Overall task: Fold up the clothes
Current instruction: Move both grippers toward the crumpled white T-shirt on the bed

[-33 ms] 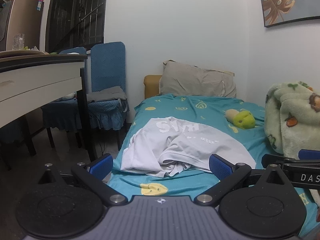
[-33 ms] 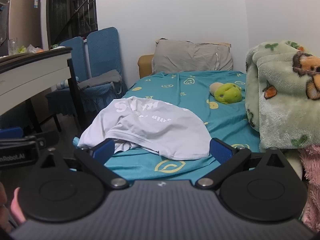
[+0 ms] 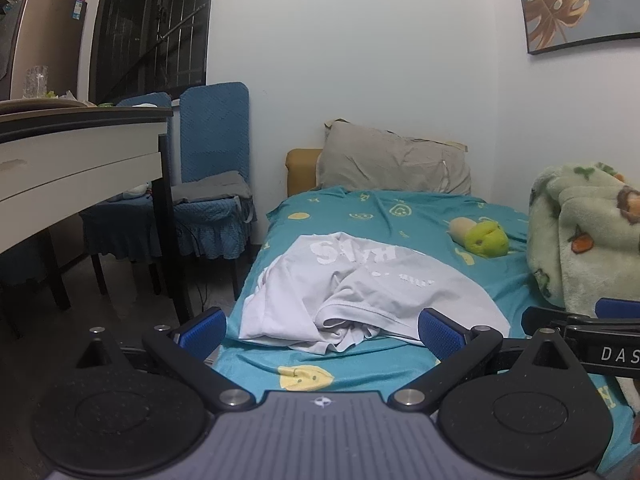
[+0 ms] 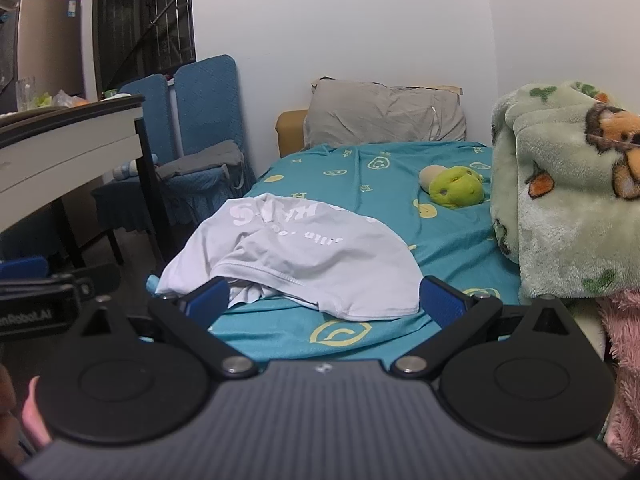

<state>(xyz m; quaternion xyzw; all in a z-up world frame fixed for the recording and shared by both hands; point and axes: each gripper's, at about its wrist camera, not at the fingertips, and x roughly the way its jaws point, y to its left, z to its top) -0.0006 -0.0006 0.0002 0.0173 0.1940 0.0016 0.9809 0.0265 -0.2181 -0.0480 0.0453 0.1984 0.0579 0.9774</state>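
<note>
— While the white shirt (image 3: 360, 292) is lying crumpled on the teal bed (image 3: 400, 220), what are the grippers doing?
— The left gripper (image 3: 322, 328) and right gripper (image 4: 324, 300) are hovering short of it, fingers (image 3: 204, 326) spread wide, gripping nothing.

Teal bedsheet (image 3: 420, 216) printed with yellow faces, covering a bed against the far wall. Grey pillow (image 3: 394, 164) at its head, leaning on a tan headboard (image 3: 302, 170). Green plush toy (image 4: 454, 190) lying on the sheet near a folded, cartoon-print fleece blanket (image 4: 560, 192). Two blue-covered chairs (image 3: 212, 152) beside a white table (image 3: 76, 160). Leaf picture (image 3: 572, 4) on the wall.
</note>
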